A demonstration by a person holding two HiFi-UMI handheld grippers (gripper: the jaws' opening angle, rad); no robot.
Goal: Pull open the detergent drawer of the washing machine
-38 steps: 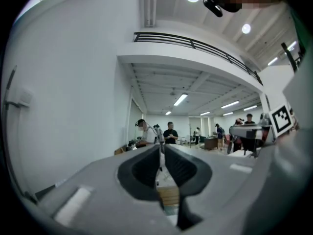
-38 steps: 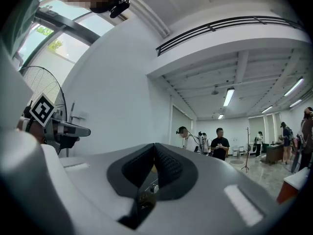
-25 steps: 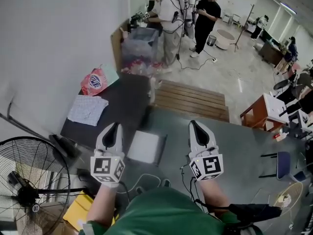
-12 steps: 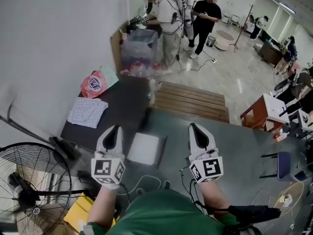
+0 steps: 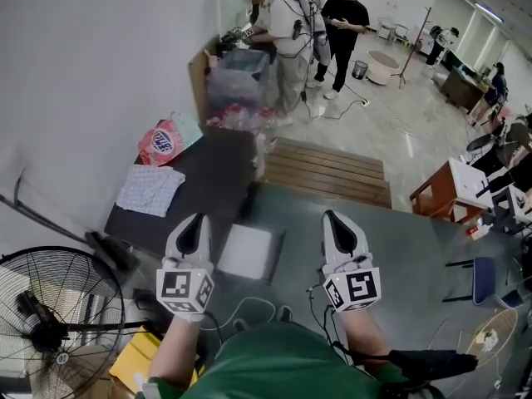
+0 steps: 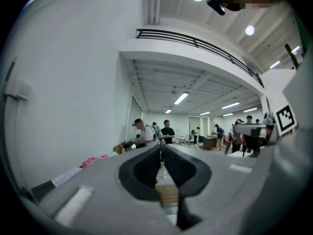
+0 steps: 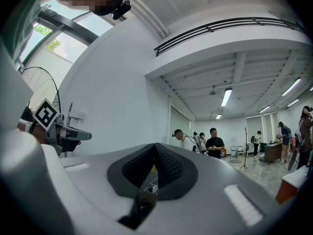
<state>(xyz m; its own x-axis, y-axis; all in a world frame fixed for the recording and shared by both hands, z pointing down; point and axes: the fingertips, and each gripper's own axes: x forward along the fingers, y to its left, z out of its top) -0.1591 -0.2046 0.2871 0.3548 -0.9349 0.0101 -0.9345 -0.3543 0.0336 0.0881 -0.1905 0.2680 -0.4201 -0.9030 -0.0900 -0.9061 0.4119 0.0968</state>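
Over grey surface [image 5: 416, 248], by its near edge: two tools, left tool [image 5: 193, 227] and right tool [image 5: 334, 225], side by side, well apart, both clenched on nothing. Open room ahead, up to far edge by wooden slats [image 5: 328, 169]. One white square [image 5: 245, 250] between tools, nearer left one. One fan [image 5: 50, 322] low at left. Cannot spot detergent drawer in any view.

Nothing's really reading clearly here: the pink bag [image 5: 163, 142] is showing white print, but it's too blurry.
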